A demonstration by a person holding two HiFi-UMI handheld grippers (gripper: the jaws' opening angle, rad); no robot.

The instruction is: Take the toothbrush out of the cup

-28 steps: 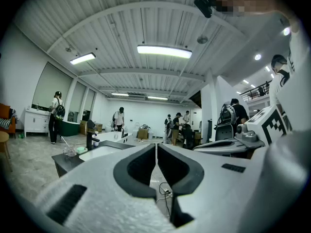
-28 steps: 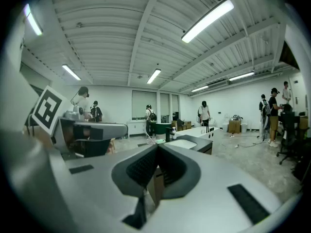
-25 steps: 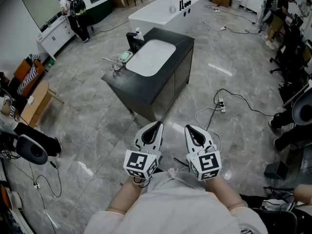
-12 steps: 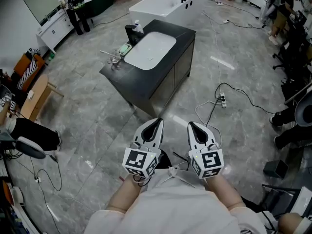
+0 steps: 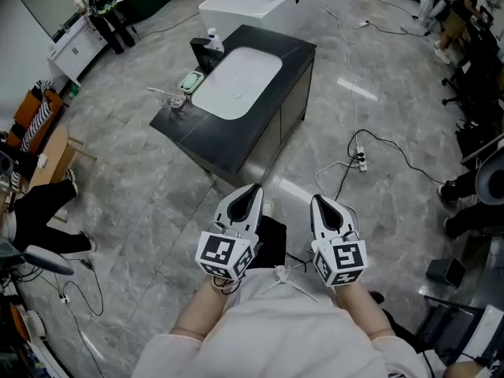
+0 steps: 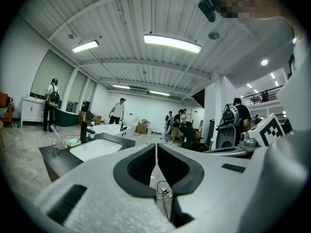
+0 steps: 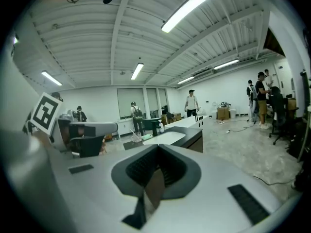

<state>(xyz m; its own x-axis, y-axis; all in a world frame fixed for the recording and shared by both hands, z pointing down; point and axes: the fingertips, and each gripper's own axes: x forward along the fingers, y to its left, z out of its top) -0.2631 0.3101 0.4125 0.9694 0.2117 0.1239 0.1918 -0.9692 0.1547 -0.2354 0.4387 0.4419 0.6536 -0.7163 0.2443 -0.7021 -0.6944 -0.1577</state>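
A clear cup (image 5: 176, 101) stands on the near left corner of the black vanity counter (image 5: 236, 138), with a thin toothbrush (image 5: 160, 93) leaning out of it to the left. The left gripper view shows the same cup (image 6: 60, 142) far off to the left. My left gripper (image 5: 251, 190) and right gripper (image 5: 320, 202) are held side by side close to my body, well short of the vanity. Both are shut with nothing between the jaws. The left gripper's (image 6: 156, 147) jaws meet along a thin line, and the right gripper's (image 7: 158, 150) are also pressed together.
A white sink basin (image 5: 237, 81), a green soap dish (image 5: 191, 80) and a black faucet (image 5: 201, 53) share the counter. A white bathtub (image 5: 252, 2) stands behind it. Cables and a power strip (image 5: 359, 159) lie on the grey floor to the right. People stand at the room's edges.
The vanity has shifted up and left in the head view and the grippers sit slightly lower in it. Both grippers stay shut and empty.
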